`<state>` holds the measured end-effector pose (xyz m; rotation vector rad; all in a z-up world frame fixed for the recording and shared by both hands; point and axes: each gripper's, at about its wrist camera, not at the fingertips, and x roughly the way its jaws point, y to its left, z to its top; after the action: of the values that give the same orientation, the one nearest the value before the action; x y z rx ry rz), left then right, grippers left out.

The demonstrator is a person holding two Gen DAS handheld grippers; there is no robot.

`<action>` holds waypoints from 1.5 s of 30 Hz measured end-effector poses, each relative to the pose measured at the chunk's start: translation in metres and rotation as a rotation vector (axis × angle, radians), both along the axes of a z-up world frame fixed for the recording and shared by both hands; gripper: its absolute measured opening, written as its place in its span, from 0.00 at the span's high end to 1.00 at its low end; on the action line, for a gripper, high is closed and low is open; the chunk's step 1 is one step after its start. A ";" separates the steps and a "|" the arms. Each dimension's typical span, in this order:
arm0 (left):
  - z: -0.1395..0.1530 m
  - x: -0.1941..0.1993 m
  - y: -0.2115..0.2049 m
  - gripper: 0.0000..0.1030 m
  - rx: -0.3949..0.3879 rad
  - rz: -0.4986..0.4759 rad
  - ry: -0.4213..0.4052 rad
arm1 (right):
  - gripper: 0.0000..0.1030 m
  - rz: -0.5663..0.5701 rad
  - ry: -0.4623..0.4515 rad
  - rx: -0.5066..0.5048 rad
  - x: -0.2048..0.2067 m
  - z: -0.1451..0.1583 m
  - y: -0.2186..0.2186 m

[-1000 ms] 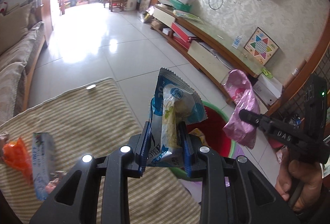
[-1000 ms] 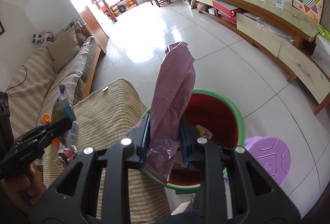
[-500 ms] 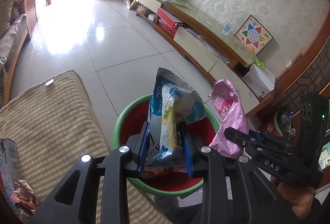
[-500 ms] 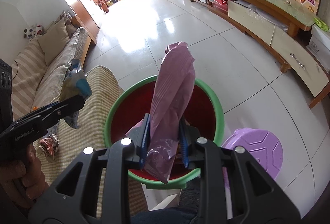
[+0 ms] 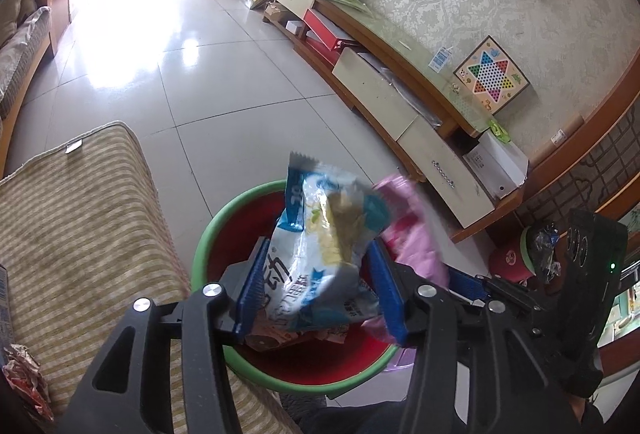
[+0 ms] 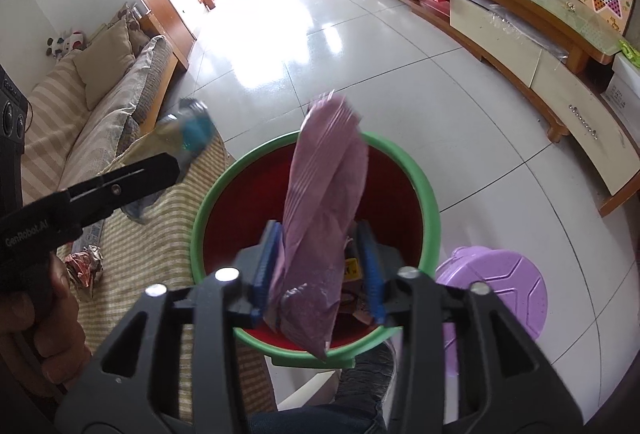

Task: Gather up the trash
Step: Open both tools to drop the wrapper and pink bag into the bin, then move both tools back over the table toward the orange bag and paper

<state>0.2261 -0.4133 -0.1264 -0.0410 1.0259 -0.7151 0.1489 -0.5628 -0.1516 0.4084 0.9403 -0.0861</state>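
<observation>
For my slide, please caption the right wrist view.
Right claw opening, pink bag between its pads over the bin.

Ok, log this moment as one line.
left gripper: opening, blue-white wrapper between jaws | right gripper: opening, pink wrapper between jaws | both over red bin | phase: release

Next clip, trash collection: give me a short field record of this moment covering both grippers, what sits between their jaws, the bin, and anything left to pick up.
left gripper: jaws opening, blue and white snack wrapper between them, blurred, over the bin
right gripper: jaws opening, pink bag between them, over the bin
bin: red inside, green rim, some wrappers already at the bottom
striped cloth: beside the bin
left to collect: crumpled red wrapper on the cloth
</observation>
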 end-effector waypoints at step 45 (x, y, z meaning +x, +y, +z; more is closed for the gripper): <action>0.056 -0.065 0.400 0.08 0.067 0.601 -0.095 | 0.05 0.441 -0.074 -0.119 0.009 0.060 0.297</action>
<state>0.1615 -0.0129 -0.0708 -0.2447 0.8818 -0.1340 0.1581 -0.2655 -0.0920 0.0880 0.9277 0.2721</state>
